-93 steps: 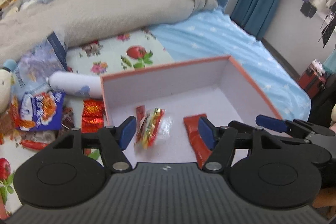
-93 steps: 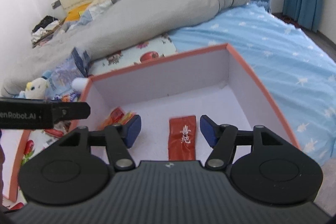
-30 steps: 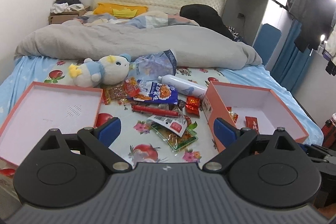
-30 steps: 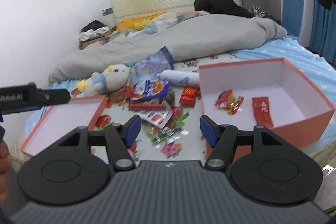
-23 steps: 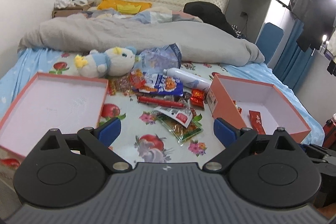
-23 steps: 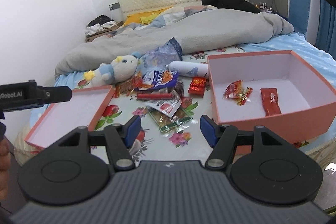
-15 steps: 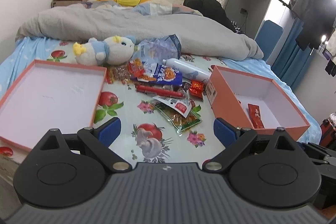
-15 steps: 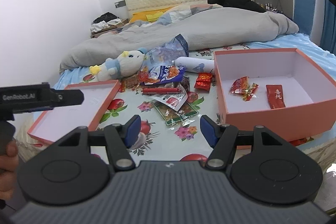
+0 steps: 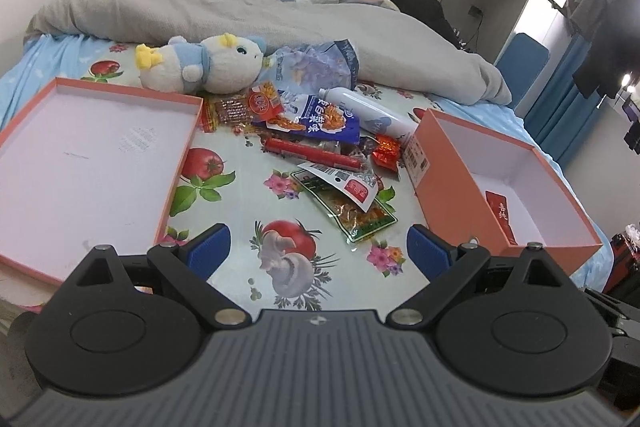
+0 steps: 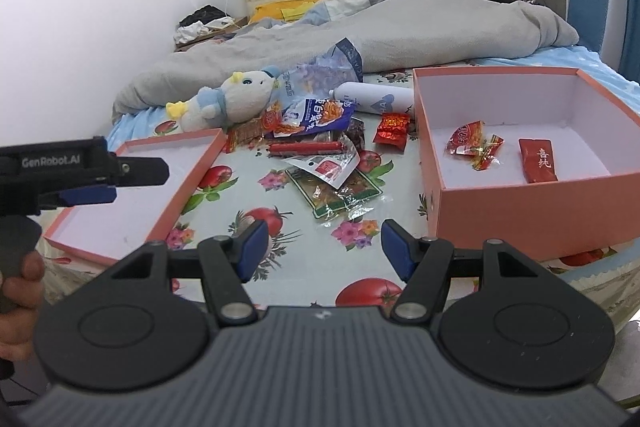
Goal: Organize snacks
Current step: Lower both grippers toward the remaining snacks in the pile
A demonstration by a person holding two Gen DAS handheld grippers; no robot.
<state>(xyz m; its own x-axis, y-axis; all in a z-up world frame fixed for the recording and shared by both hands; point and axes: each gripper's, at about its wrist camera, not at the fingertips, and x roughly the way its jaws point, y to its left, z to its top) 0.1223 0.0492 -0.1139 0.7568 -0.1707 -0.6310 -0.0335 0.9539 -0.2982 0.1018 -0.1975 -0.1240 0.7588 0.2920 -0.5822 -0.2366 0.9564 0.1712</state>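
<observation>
A heap of snack packets lies mid-bed: a blue bag (image 9: 320,118), a long red sausage stick (image 9: 314,154), a green packet (image 9: 352,211) and a small red packet (image 9: 387,150). The orange box (image 10: 520,203) on the right holds a dark red sachet (image 10: 537,159) and small red wrappers (image 10: 474,143). My left gripper (image 9: 318,254) is open and empty, hovering over the floral sheet short of the heap. My right gripper (image 10: 322,251) is open and empty too, near the bed's front edge, left of the box. In the right wrist view the left gripper (image 10: 86,179) shows at the left edge.
The box lid (image 9: 80,163) lies open-side up on the left. A plush toy (image 9: 208,65), a white bottle (image 9: 370,118) and a crumpled blue-grey bag (image 9: 316,67) sit behind the snacks. A grey duvet (image 9: 240,15) covers the far bed. A hand (image 10: 20,291) grips the left handle.
Both grippers pulled back out of the orange box, then over the last second sank toward the bed, so the snack heap looks nearer. Both stayed open and empty.
</observation>
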